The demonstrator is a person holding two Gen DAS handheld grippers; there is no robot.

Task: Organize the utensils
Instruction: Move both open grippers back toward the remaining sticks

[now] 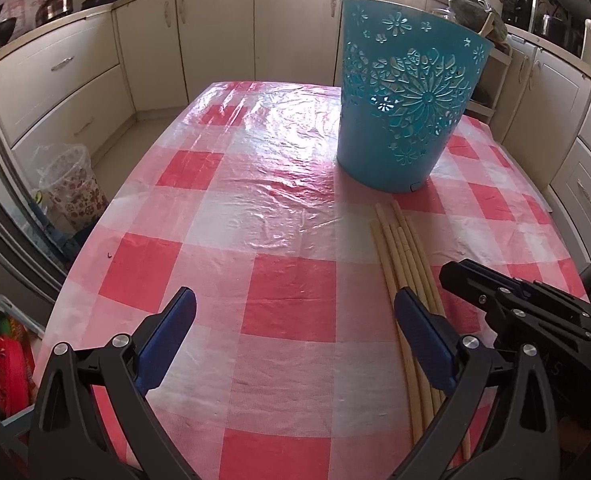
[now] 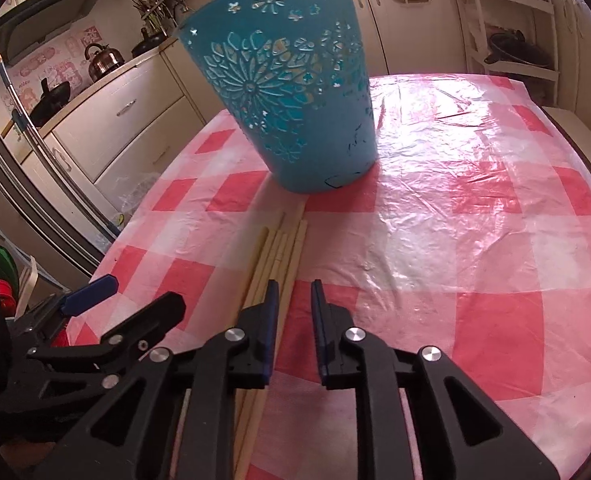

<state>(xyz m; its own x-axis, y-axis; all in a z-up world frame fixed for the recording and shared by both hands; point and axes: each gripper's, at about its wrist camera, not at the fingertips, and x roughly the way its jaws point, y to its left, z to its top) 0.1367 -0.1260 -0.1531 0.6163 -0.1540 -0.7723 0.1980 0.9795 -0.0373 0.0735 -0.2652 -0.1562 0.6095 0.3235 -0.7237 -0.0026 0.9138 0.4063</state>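
Both claws hover low over the near edge of the table, empty. Left gripper: jaws spread wide, nothing between them, its right finger just over the bundle of chopsticks. Right gripper: jaws parted narrowly, holding nothing, left finger sitting above the right-hand sticks of the bundle.

Chopsticks lie flat on the checked plastic cloth, side by side, tips pointing toward the far edge and stopping just short of the blue basket. Near ends run under my grippers toward the near edge; I cannot see where they finish.

Basket stands upright, mouth up, toward the table's middle — my guess is it is the destination, set directly ahead of the sticks so the carry is short.

Judgement: pick not yet begun. The narrow right opening suits pinching one or two sticks; the wide left one looks ready to steady or gather the rest. Risk: thin round sticks rolling apart on slick plastic.
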